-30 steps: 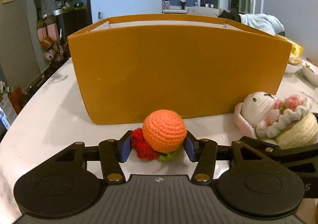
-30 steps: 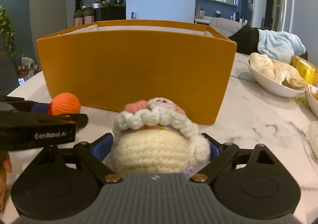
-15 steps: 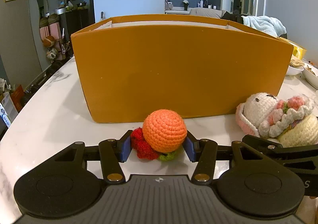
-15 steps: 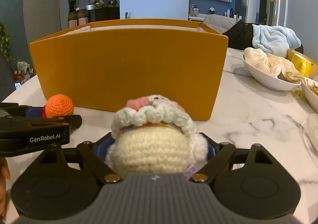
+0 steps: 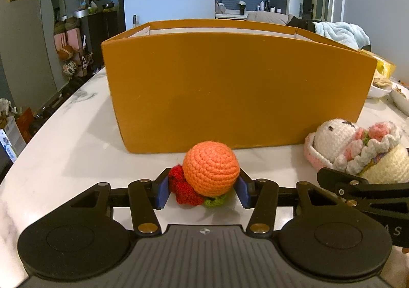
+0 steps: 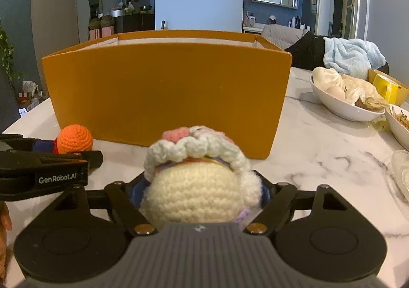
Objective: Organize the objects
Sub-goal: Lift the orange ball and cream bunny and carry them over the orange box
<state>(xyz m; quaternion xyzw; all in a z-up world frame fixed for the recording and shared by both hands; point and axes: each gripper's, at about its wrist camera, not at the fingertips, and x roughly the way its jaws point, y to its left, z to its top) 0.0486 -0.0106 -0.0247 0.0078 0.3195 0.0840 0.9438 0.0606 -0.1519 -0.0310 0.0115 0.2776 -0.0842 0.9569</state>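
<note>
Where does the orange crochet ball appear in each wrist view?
Left wrist: orange crochet ball at lower centre, between the left gripper's fingers.
Right wrist: the ball at far left, beside the left gripper.
Shared landmark: orange box behind it.

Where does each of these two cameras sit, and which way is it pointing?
Left wrist view: rides on the left hand-held gripper, looking forward along its fingers at the orange crochet toy they clamp and the orange box.
Right wrist view: rides on the right hand-held gripper, facing its cream crochet doll and the box; the other gripper shows at left.
Shared: box, both toys, marble table.
</note>
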